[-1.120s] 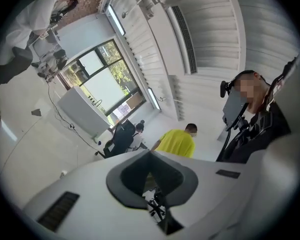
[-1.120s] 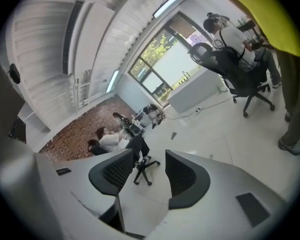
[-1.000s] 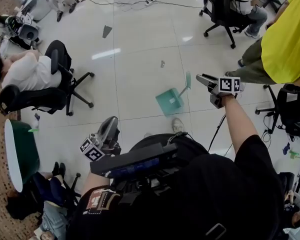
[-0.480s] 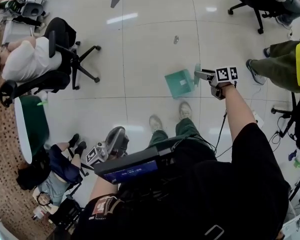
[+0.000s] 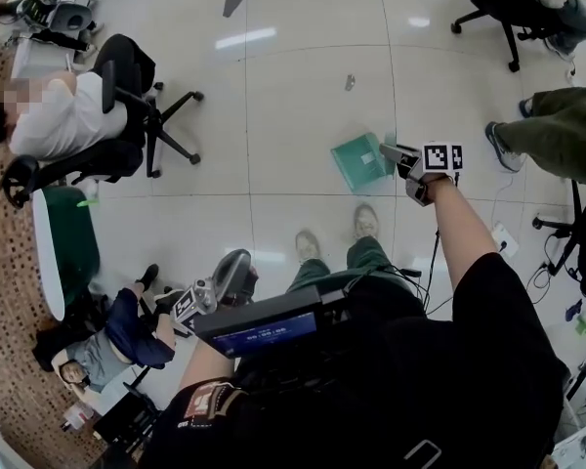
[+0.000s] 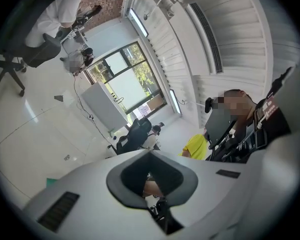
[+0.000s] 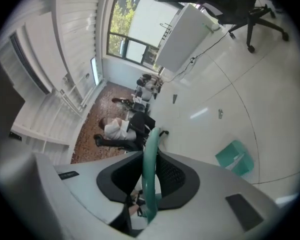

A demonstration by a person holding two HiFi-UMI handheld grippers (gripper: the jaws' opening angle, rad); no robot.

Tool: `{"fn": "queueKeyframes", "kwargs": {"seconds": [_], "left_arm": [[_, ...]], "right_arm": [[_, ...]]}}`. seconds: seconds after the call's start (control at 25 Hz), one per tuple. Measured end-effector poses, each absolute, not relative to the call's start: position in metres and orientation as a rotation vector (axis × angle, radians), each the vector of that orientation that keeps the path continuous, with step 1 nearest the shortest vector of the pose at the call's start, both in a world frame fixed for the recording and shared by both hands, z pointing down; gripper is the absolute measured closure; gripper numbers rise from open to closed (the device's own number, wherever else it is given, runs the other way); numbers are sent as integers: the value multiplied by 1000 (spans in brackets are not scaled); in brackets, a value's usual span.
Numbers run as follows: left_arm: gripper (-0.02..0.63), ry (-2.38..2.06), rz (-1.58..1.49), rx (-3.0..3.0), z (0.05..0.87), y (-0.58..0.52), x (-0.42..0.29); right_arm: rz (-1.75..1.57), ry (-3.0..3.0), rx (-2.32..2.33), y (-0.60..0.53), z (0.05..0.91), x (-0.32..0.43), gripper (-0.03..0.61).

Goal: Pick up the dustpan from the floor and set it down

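Two hand-held grippers work over a white tiled floor (image 5: 293, 96) in an open office, where a teal plastic dustpan (image 5: 359, 161) sits on the tiles just ahead of the operator's grey shoes (image 5: 365, 219). The right gripper (image 5: 398, 154), on an outstretched arm and tipped slightly downward, has the dustpan's long curved teal handle (image 7: 151, 169) standing upright between its jaws. They are closing on it, and the dark pads already lie against the handle on both sides. From that gripper's own camera the square pan shows low on the floor, beyond and to the right of the jaws. The left gripper (image 5: 236, 267) hangs near the operator's waist, well apart from the dustpan, pointing level. Its white jaws meet at the tips and hold nothing. Behind, a person in a white top (image 5: 54, 125) leans back in a black office chair (image 5: 127, 86) on castors. At the right edge stands another person in olive trousers (image 5: 552, 130).
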State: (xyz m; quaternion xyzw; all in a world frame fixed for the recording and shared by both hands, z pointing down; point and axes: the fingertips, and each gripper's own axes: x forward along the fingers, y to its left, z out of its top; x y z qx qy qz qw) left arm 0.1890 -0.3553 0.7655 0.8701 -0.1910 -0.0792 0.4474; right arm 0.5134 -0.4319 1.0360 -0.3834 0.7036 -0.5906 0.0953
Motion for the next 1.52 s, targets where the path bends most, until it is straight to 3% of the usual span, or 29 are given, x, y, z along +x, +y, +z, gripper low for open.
{"fn": "queueKeyframes", "kwargs": {"seconds": [0.28,0.6,0.76,1.16,1.52], "left_arm": [[597,-418,-282,2243,675,-360,142],[596,-314,-348,2384,569,-367,27],[597,-353,-362,2455,535,-373,-23],[595,-474,-343,2495,508,-380,-115],[595,-519,-314,2530,492,-374,-149]], "right_arm": [[-1512,1979,-1153,-413,848,480,515],[-1245,1744,-1185,-384,608,411,517],[-1212,1657,-1164,-365,537,372,517],[-1294,1592,-1011,-334,496,233,517],[-1399,1663,-961,-327,505,167,517]]}}
